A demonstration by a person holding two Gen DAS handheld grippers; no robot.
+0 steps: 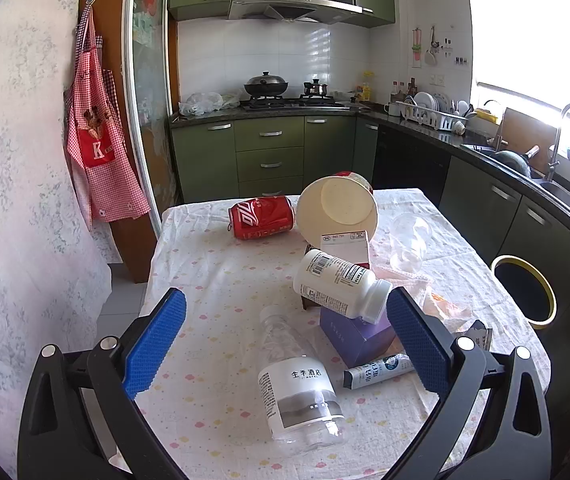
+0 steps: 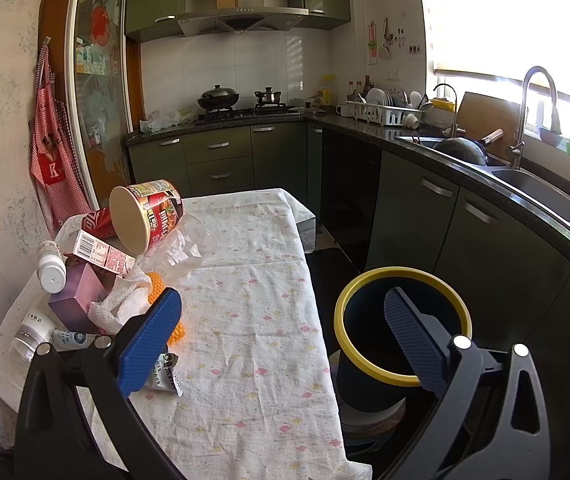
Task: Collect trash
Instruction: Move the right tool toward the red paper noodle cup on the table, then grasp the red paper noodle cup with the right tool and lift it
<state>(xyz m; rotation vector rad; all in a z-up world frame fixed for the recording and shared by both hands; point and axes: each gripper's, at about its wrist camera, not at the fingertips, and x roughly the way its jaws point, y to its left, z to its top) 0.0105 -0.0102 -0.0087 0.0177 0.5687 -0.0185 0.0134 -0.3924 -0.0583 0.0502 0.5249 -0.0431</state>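
Note:
Trash lies on the cloth-covered table (image 1: 213, 280): a red cola can (image 1: 263, 216), a noodle cup (image 1: 339, 208) on its side, a white pill bottle (image 1: 341, 284) resting on a purple box (image 1: 359, 338), a clear water bottle (image 1: 299, 388), a small tube (image 1: 379, 370) and a clear plastic cup (image 1: 409, 242). My left gripper (image 1: 285, 336) hovers open above the water bottle, holding nothing. My right gripper (image 2: 285, 338) is open and empty, its right finger over the yellow-rimmed dark bin (image 2: 403, 276) beside the table. Crumpled tissue (image 2: 121, 304) and a foil wrapper (image 2: 165, 376) lie by its left finger.
Green kitchen cabinets (image 1: 269, 156) and a stove with pots stand behind the table. A dark counter with a sink (image 2: 533, 188) and dish rack runs along the right. A red checked apron (image 1: 97, 136) hangs on the left wall. The right half of the tablecloth (image 2: 261, 320) is bare.

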